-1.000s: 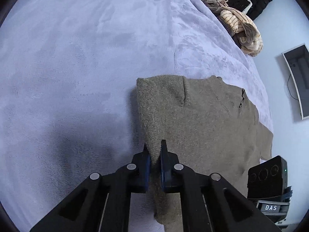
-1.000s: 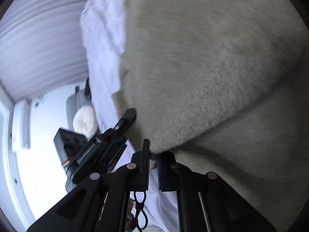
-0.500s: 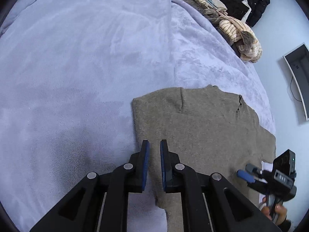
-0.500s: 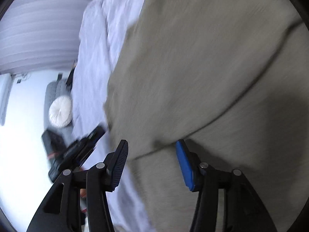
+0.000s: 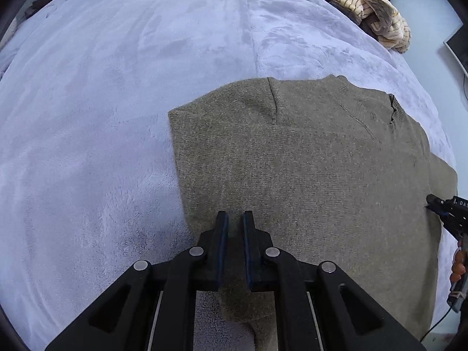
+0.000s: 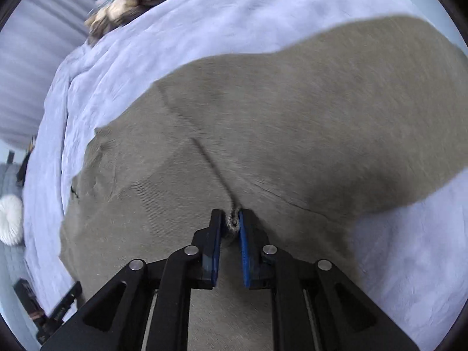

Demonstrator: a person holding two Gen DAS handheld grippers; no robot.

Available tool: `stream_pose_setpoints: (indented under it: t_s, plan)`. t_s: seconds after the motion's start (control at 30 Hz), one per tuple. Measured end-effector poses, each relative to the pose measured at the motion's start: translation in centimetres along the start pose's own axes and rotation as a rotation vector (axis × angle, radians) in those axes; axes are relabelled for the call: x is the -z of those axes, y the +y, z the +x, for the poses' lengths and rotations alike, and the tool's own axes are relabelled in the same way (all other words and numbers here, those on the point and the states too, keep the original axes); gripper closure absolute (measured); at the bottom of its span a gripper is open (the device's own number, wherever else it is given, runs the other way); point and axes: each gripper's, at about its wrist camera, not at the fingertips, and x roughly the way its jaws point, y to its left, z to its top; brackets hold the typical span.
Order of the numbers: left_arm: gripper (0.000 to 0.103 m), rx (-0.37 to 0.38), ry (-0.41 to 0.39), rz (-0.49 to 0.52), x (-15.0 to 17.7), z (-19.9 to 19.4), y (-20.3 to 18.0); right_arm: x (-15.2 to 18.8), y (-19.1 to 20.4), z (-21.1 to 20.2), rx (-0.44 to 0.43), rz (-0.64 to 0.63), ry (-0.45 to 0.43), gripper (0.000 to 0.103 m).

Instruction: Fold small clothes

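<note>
An olive-brown knitted sweater (image 5: 307, 158) lies spread on the lilac blanket (image 5: 117, 87), with a sleeve folded over its body. My left gripper (image 5: 234, 216) points down over the sweater's near left part, its jaws almost together; no cloth shows pinched between them. In the right wrist view the sweater (image 6: 292, 111) fills the middle, blurred. My right gripper (image 6: 233, 219) is closing, and its blue pads (image 6: 244, 245) pinch a small raised fold of the knit. The right gripper (image 5: 447, 207) also shows at the sweater's right edge, held by a hand (image 5: 457, 263).
A heap of striped and brown clothes (image 5: 377, 17) lies at the blanket's far right corner. The bed's edge runs just right of the sweater, with pale floor beyond. A white round cushion (image 6: 10, 219) sits off the bed. The left gripper (image 6: 67, 295) shows low at the left.
My left gripper let go of the sweater's edge and shifted further onto the cloth. My right gripper dropped its fold, opened wide, swung across the sweater and closed on a new pinch of knit.
</note>
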Motion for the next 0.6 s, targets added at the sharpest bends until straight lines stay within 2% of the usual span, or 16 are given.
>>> stream_pose_setpoints:
  t_s: [0.1, 0.2, 0.27, 0.37, 0.5, 0.6]
  plan:
    - [0.092, -0.025, 0.002, -0.019, 0.1, -0.6, 0.1, 0.9, 0.0, -1.3, 0.007, 0.037, -0.022, 0.085]
    - [0.092, -0.052, 0.009, -0.03, 0.6, -0.8, 0.0, 2.2, 1.2, -1.6, -0.047, -0.021, -0.021, 0.084]
    - [0.092, -0.075, 0.013, -0.038, 0.9, -0.6, -0.3, 2.5, 2.7, -1.1, -0.071, -0.094, 0.003, 0.074]
    - [0.092, -0.111, 0.017, -0.027, 0.7, -0.4, -0.9, 2.7, 4.6, 0.7, -0.077, -0.159, 0.034, 0.065]
    - [0.092, -0.156, 0.03, 0.0, 0.4, -0.3, -2.0, 3.2, 4.9, 3.2, -0.071, -0.127, 0.071, 0.065]
    - [0.092, -0.175, 0.036, -0.002, 0.5, -0.7, -2.6, 3.7, 3.3, 2.6, -0.088, -0.079, 0.078, 0.065]
